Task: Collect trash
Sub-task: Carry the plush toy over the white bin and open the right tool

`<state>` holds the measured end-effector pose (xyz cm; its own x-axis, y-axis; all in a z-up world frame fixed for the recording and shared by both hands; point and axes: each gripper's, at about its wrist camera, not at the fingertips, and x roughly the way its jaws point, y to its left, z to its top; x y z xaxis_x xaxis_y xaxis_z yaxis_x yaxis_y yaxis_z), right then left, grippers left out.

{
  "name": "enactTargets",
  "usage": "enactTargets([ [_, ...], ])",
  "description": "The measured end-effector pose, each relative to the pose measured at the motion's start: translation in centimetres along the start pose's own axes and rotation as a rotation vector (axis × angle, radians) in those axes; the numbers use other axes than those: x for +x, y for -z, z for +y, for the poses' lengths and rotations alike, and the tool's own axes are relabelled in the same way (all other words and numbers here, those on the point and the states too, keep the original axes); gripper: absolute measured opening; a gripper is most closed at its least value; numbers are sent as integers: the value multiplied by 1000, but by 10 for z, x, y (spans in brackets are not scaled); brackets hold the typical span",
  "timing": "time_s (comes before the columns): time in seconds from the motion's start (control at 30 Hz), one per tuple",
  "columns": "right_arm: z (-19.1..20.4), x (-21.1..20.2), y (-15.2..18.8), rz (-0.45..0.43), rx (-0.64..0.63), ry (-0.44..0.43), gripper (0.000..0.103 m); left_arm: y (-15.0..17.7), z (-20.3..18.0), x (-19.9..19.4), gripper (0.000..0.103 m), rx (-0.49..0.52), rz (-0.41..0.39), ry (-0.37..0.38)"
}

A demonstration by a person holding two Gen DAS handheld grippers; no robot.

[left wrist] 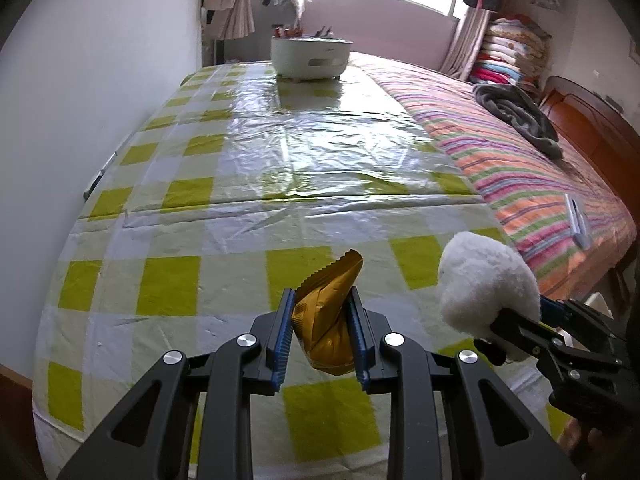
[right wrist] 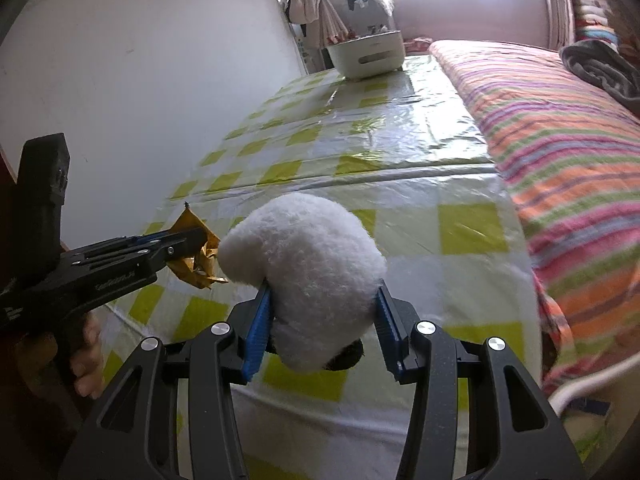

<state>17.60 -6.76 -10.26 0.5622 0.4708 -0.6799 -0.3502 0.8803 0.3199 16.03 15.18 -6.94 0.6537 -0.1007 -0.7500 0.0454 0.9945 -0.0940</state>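
Observation:
My left gripper (left wrist: 322, 300) is shut on a crumpled gold snack wrapper (left wrist: 330, 320) and holds it above the green-checked plastic tablecloth (left wrist: 240, 152). The wrapper also shows in the right wrist view (right wrist: 196, 250), held in the left gripper (right wrist: 192, 242). My right gripper (right wrist: 324, 292) is shut on a fluffy white plush object (right wrist: 308, 268) with a dark patch underneath. It appears in the left wrist view (left wrist: 486, 280) at the lower right, close beside the wrapper. A white bin (left wrist: 310, 58) holding trash stands at the far end of the cloth, and also shows in the right wrist view (right wrist: 366, 54).
A striped blanket (left wrist: 520, 168) covers the bed on the right, with a dark grey throw (left wrist: 520, 114) and a small white remote (left wrist: 576, 220) on it. A white wall (left wrist: 100, 80) runs along the left. Folded bedding (left wrist: 510, 50) and hanging clothes are at the back.

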Motion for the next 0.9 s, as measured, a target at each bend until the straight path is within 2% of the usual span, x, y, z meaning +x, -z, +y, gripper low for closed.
enactTargets([
  [0.57,-45,-74,33,-109,116,14,45,21,-56,-6,25,120,-20,7],
  [0.9,-84,-103,57,-152,201,50,45,30,-92,-8,25,196,-29,26],
])
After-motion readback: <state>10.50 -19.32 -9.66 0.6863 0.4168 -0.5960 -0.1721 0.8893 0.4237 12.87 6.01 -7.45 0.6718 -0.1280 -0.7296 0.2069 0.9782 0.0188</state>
